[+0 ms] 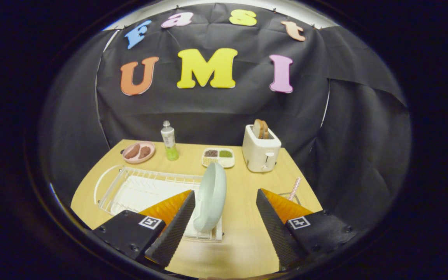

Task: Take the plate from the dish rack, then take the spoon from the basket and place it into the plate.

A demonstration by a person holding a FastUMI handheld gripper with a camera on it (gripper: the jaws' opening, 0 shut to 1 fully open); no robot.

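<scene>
One wooden table [243, 217] (black cloth behind); claw [226, 217] released, plate [210, 198] upright in dish rack [138, 186].

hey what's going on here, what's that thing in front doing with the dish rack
A person is holding a hand-held gripper out over a wooden table. Its fingers are spread open, and a pale green plate standing on edge in the white dish rack sits between them, close to one finger and not gripped. A striped handle pokes up beyond the other finger. A toaster stands farther back.
</scene>
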